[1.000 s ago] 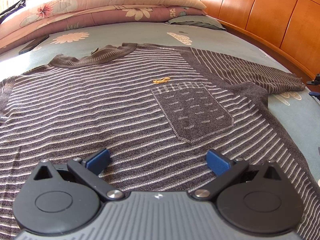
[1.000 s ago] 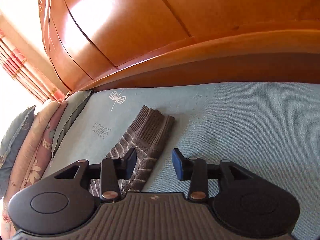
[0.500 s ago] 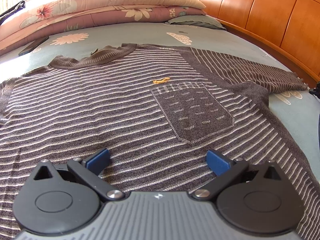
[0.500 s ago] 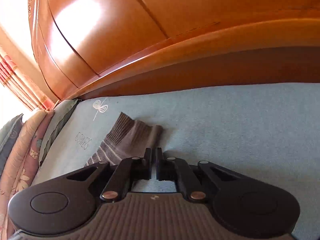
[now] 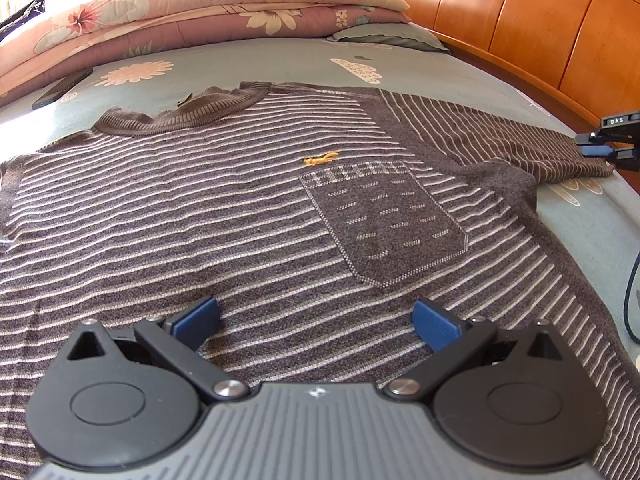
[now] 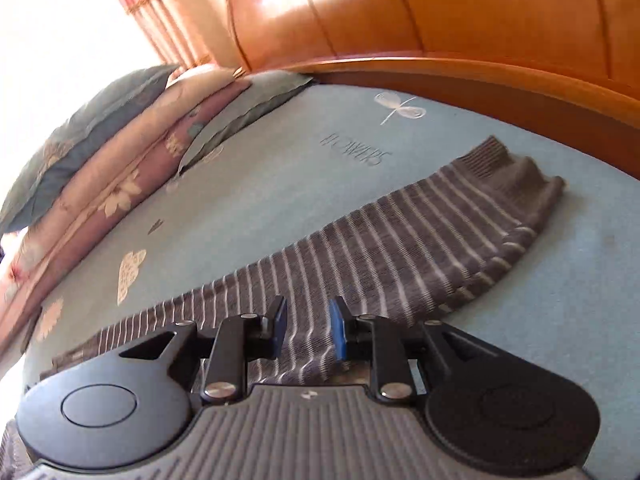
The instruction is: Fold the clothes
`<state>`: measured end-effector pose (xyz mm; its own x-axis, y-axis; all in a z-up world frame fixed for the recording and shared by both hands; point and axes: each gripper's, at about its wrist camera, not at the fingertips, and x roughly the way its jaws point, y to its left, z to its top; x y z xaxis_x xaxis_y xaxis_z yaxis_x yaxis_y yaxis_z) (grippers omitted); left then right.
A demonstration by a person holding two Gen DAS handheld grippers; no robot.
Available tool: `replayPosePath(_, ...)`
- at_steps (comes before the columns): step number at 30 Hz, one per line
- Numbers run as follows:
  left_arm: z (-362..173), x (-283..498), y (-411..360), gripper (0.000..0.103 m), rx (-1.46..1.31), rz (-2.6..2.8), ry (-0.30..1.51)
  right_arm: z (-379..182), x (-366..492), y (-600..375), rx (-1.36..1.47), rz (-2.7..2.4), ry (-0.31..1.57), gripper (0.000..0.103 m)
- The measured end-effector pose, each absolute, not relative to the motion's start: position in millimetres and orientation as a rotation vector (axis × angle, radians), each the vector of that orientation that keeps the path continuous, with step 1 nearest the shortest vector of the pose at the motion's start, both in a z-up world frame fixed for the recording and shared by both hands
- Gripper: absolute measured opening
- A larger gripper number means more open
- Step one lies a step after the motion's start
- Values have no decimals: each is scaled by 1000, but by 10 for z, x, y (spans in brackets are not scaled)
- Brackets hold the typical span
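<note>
While we read from near to far, each line names one element of the scene.

Left gripper [image 5: 316,318]: we see its blue-padded jaws spread wide, holding nothing, low over the lower front of the sweater.
Right gripper [image 6: 307,330]: we see its jaws narrowed but still apart, one on either side of the sleeve; whether the pads press the knit we cannot tell. In the left wrist view it shows at the far right edge [image 5: 608,142], by the sleeve end.
Sweater [image 5: 248,216]: grey-brown knit with pale stripes, spread flat and front up on the bed.
Chest pocket [image 5: 384,220]: patterned patch on the sweater's front, with a small orange emblem [image 5: 320,159] just above it.
Sleeve [image 6: 420,240]: stretched out sideways over the sheet, its ribbed cuff [image 6: 516,168] furthest from the right gripper.
Collar [image 5: 184,114]: ribbed, slightly rumpled, at the sweater's far edge.
Bed sheet [image 5: 580,232]: blue-green, printed with flowers and clouds.
Dark flat object [image 5: 62,89]: lying on the sheet left of the collar.
Folded quilts [image 5: 192,12]: floral, stacked beyond the sweater.
Headboard [image 5: 532,28]: orange panelled wood, along the far right.
</note>
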<state>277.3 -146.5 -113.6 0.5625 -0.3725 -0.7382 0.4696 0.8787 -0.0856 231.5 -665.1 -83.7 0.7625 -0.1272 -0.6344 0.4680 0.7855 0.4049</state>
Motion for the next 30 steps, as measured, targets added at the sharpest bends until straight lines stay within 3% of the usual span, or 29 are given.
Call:
replayPosePath(4,-1112,2795,-1474,102,139,-509,866,-864,2579,-6255,476,-332,702,30)
replayPosePath(8,-1048,2832,-1524,102,163,-501,890,-817,2578,-6068,489,-315,661,44)
replayPosePath(12,-912,2933,-1627,102,194,-466,953,-790,2494,-5990,561,-248,639,44)
replayPosePath(23,-499,3217,-1933,102,277,-356,1123,-442,1867,-5737,764,-11,909,48)
replayPosePath(27,-91,3423,-2308,102,245,-305,1158,-225,1557,-5577,829,83,964,56)
replayPosePath(30,-83,3660,-2704,102,227,-346,1171,-151,1408,-5495,882,123,950,58)
